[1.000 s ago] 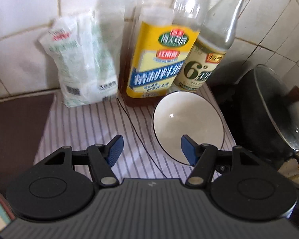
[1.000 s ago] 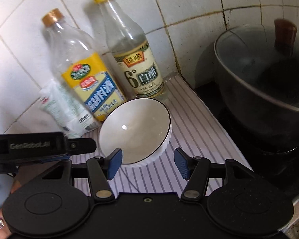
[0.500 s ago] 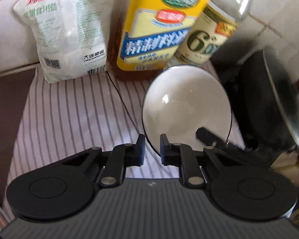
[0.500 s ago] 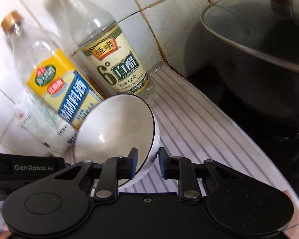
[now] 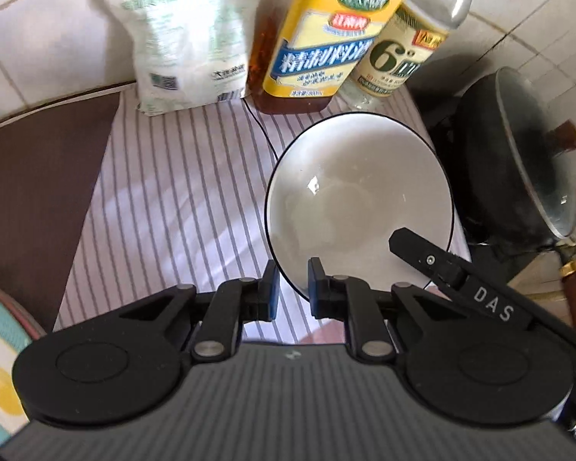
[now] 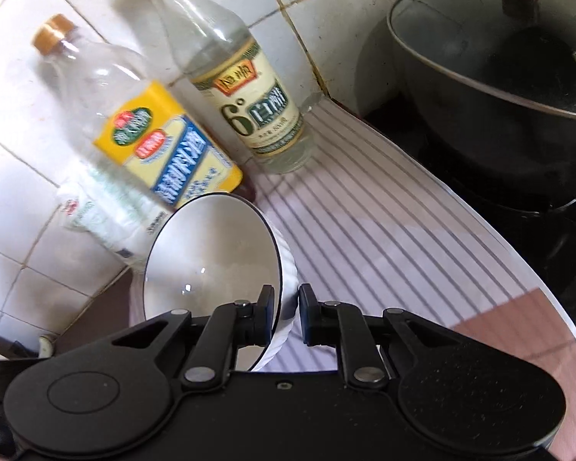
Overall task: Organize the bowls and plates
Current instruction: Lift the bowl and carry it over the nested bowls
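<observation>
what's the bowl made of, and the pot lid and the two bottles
Bowl: likely glazed ceramic, glossy white with a sharp highlight and dark rim. Pot lid: apparently clear glass in a metal band. Bottles: see-through, glass or plastic unclear.

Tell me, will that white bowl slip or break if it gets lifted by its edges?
The white bowl looks glazed and shiny, so it is probably hard, stiff and a bit slippery. The left gripper and right gripper each pinch only its thin rim, so it might tilt or slide. If it is ceramic, as it seems, a drop onto the striped mat could chip it.
</observation>
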Motion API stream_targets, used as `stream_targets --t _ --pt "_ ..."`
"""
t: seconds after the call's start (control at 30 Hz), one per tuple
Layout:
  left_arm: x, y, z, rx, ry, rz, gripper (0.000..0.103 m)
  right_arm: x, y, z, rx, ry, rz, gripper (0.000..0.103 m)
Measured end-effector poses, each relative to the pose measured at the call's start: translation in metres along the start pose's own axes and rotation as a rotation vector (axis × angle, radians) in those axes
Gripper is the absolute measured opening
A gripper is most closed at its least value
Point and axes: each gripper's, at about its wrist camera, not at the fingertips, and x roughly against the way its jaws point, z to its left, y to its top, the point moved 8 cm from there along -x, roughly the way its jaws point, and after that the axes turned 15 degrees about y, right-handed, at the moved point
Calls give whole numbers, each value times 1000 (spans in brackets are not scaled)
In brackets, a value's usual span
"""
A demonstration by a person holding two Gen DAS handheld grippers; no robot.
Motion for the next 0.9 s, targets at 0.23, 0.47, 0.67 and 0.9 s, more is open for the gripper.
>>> stream_targets --t 0.23,0.47,0.67,0.9 --pt "55 -9 12 -51 31 -64 13 32 -7 35 8 37 -5 17" --pt "104 -31 30 -60 48 -133 13 65 -19 63 -22 116 -9 17" --pt "135 -58 43 -83 70 -157 14 90 -41 84 7 158 8 17" --pt "146 -89 51 -86 56 -156 14 111 -64 90 7 181 13 17"
